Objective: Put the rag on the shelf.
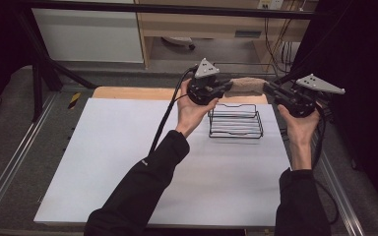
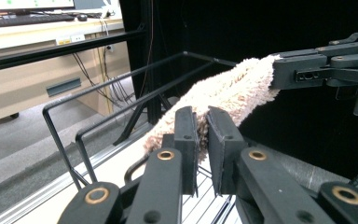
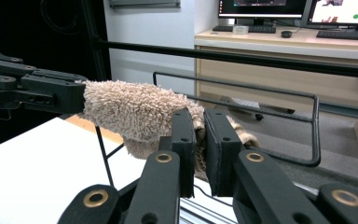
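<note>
A fuzzy tan cloth (image 1: pixel 248 86) hangs stretched between my two grippers, above the far side of a black wire rack (image 1: pixel 235 121). My left gripper (image 1: pixel 225 87) is shut on one end of the cloth (image 2: pixel 223 95), its jaws pinching the pile. My right gripper (image 1: pixel 269 89) is shut on the other end of the cloth (image 3: pixel 135 112). In the left gripper view the right gripper (image 2: pixel 279 70) holds the far end. In the right gripper view the left gripper (image 3: pixel 77 95) shows at the left. The rack's wire rails (image 2: pixel 98 93) run below the cloth.
The rack stands on a white sheet (image 1: pixel 128 157) over a wooden table (image 1: pixel 128 92). Black frame bars (image 1: pixel 49 64) cross at the back left, metal rails (image 1: pixel 10 152) flank the table. A desk with monitors and keyboards (image 3: pixel 279 28) lies beyond.
</note>
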Demonstrator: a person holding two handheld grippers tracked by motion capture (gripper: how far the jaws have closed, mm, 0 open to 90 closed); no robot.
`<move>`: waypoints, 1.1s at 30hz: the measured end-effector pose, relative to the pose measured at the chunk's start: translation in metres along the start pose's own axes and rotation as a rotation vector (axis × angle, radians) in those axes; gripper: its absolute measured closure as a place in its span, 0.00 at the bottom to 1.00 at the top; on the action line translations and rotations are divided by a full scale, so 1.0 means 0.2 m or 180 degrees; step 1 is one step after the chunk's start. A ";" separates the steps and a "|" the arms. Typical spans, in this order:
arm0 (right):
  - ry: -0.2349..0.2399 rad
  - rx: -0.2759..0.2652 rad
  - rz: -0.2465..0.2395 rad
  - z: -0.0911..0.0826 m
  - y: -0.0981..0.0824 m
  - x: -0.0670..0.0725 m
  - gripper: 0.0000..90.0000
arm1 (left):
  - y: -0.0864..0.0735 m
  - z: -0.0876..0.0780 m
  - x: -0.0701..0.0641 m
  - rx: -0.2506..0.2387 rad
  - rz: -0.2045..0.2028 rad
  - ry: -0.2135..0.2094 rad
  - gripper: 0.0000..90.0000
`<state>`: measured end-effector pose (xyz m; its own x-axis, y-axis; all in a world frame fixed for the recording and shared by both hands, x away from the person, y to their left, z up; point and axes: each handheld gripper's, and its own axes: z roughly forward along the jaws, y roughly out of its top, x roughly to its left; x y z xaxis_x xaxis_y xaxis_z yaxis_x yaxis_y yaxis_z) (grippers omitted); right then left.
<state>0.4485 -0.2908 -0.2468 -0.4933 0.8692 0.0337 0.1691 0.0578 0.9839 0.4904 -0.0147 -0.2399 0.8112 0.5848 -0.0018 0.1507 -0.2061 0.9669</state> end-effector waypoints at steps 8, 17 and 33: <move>0.0017 0.0018 -0.0038 0.00 -0.02 0.00 0.92 | 0.04 -0.04 0.02 -0.0046 -0.0156 -0.0091 0.81; 0.0048 0.0043 -0.0100 0.01 -0.05 0.00 0.92 | 0.11 -0.01 0.03 0.0035 -0.0324 -0.0183 0.89; 0.0058 0.0136 -0.0163 0.02 -0.09 0.01 0.81 | 0.00 0.05 0.01 0.0365 -0.0187 -0.0193 0.98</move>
<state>0.4476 -0.2887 -0.2655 -0.5177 0.8555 -0.0130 0.1792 0.1232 0.9761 0.4975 -0.0208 -0.2423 0.8312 0.5507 -0.0764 0.2599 -0.2633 0.9291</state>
